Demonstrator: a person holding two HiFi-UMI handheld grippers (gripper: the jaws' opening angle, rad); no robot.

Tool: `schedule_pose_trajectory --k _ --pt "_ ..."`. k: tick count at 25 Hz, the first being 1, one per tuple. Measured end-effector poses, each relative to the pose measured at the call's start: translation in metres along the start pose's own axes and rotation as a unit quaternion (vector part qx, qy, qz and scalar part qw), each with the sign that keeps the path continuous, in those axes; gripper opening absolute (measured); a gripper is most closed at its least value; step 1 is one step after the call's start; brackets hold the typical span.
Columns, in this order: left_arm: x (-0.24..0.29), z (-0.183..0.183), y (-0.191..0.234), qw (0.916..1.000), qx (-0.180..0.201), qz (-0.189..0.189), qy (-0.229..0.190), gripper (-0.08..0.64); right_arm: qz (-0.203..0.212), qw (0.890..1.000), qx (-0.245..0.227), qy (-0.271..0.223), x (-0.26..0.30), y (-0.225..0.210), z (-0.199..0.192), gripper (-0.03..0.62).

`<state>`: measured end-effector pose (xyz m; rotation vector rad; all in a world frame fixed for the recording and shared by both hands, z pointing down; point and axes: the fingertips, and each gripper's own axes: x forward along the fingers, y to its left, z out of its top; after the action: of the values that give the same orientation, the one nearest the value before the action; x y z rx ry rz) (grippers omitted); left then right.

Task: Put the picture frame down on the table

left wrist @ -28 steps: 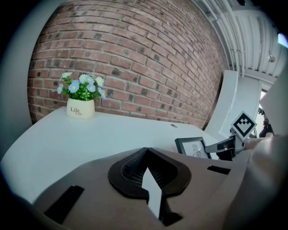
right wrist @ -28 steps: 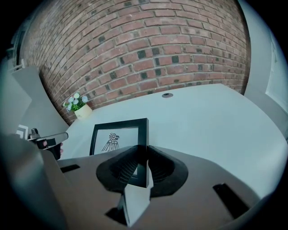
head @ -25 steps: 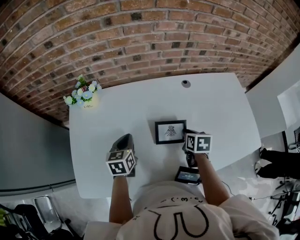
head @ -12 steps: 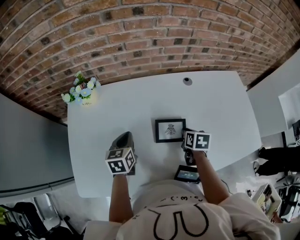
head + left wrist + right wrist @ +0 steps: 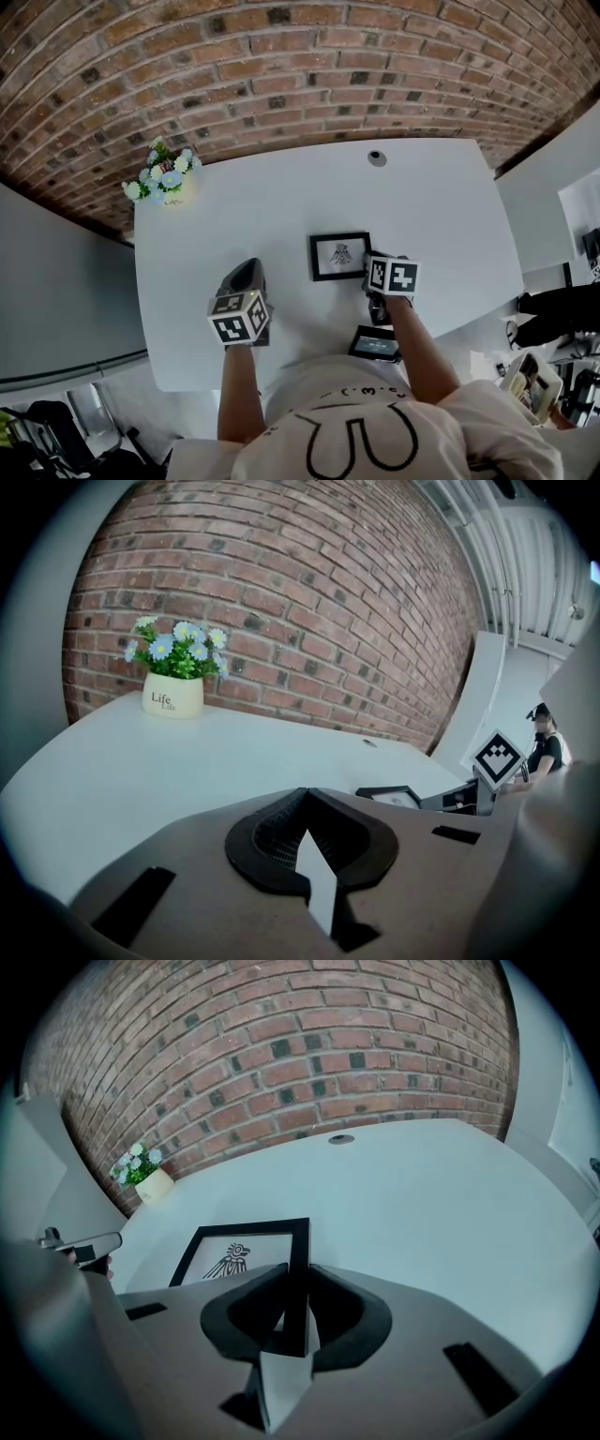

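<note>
Little has shifted: right fingers (image 5: 345,1312) stay clamped on the picture frame's (image 5: 339,255) right edge, low on the counter (image 5: 431,206); left fingers (image 5: 270,844) closed, empty. Letting go with that edge raised could slap it down.

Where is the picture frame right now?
Head view, centre of the table: the picture frame, its right edge between the fingers of the right gripper.

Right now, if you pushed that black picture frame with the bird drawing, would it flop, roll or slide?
Probably stiff: the black rectangular picture frame shows straight edges though the right gripper pinches only one side. Likely light, since that one-edge pinch seems enough to handle it. Flat and thin, it should slide on the smooth white table, not roll.
</note>
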<state>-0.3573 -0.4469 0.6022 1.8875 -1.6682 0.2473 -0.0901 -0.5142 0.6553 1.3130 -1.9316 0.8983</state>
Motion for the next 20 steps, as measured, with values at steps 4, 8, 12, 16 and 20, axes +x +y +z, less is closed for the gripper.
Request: schedule_pose_trajectory --k 4,8,12,16,20 --pt "0.0 -0.001 -0.002 1.0 0.002 -0.001 0.001 0.009 -0.001 1.0 -0.004 -0.008 -0.001 -0.001 0.002 0.066" --pt "-0.001 -0.001 -0.003 1.0 0.004 -0.003 -0.001 0.009 0.007 1.0 0.003 -0.019 -0.004 -0.001 0.005 0.126" --pt "-0.003 0.001 -0.004 1.0 0.003 -0.006 -0.003 0.009 0.008 1.0 0.004 -0.028 -0.01 0.0 0.007 0.14" --pt "-0.008 0.003 -0.013 0.9999 0.008 -0.01 -0.005 0.009 0.006 0.999 0.0 -0.036 -0.021 -0.002 0.007 0.14" --pt "-0.017 0.003 -0.02 0.9998 0.015 -0.013 -0.007 0.009 0.009 0.999 0.002 -0.049 -0.036 -0.001 0.006 0.14"
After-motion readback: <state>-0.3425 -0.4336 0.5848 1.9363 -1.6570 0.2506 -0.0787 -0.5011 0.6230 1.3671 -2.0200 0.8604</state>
